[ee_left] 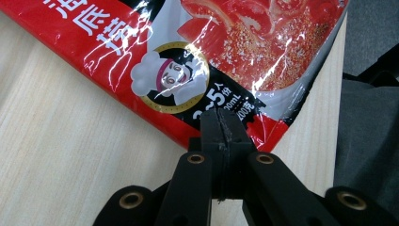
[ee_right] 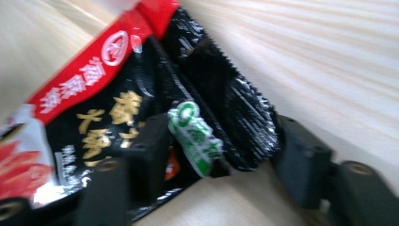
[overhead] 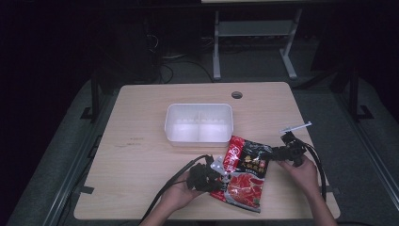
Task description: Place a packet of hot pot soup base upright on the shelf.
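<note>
Left claw (ee_left: 220,123) clamped pouch (ee_left: 197,61) edge | right claw (ee_right: 214,155) gaped astride corner | glossy film might slip.

A red, black and white food pouch (ee_left: 197,56) carries nearly all the legible print. In the left gripper view, large white Chinese characters run along its red band, among them "底"; below them sits a gold-ringed round emblem (ee_left: 170,77) of a cartoon chef in a white hat. Beside the emblem, white print on black reads "5", "人份" and what looks like "mL" after partly hidden digits. In the right gripper view, the pouch's red strip bears a white circular logo (ee_right: 114,48) followed by small white Chinese characters, too blurred to read; gold Chinese characters stand on the black panel, and a green-and-white mark (ee_right: 195,134) lies near the corner, also unreadable.
</note>
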The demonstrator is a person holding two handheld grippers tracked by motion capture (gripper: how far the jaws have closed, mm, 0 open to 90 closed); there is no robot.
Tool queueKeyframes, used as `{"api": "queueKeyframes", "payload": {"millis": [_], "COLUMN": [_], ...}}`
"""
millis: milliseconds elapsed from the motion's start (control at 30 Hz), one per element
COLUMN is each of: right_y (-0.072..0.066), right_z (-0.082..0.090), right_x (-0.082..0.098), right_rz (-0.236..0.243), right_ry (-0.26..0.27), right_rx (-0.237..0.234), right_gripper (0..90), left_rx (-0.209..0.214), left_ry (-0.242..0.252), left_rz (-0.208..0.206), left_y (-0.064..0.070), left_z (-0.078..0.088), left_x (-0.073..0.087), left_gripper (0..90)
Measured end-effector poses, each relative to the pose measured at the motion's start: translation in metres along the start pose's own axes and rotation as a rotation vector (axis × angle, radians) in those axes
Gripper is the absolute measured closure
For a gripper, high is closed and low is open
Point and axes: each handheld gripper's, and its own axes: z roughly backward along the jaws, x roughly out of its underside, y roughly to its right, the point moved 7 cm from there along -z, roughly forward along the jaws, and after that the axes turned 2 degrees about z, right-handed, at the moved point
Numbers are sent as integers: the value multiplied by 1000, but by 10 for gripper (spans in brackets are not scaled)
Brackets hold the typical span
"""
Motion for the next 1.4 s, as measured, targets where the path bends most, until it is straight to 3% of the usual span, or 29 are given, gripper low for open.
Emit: {"api": "queueKeyframes", "payload": {"millis": [67,167,300,400,500,667,767,867,1100,1200,1400], "right_y": [0,-3,-5,-6,-7,-13,-19,-26,-48,-57,-77], "right_z": [0,2,6,9,14,26,35,44,70,77,85], "right_x": [0,1,1,2,3,3,0,-4,-13,-16,-24], "right_rz": [0,-12,-6,-4,5,24,42,72,140,171,234], "right_ry": [0,4,10,3,0,16,27,41,84,92,109], "right_rx": [-1,-36,-59,-69,-66,-63,-51,-37,-22,-22,-28], "right_gripper": [482,725,817,836,839,845,846,850,859,861,865], "left_rx": [2,12,11,5,-8,-9,44,60,107,115,176], "left_ry": [2,16,22,33,41,65,88,113,155,164,207], "left_rz": [2,26,38,49,65,107,151,168,201,212,253], "left_y": [-1,-3,-4,-6,-10,-15,-17,-18,-25,-29,-38], "left_z": [0,0,0,2,5,8,8,8,5,3,-3], "left_x": [0,1,1,3,4,4,4,1,-6,-8,-17], "left_gripper": [900,900,899,849,744,502,346,284,234,226,245]}}
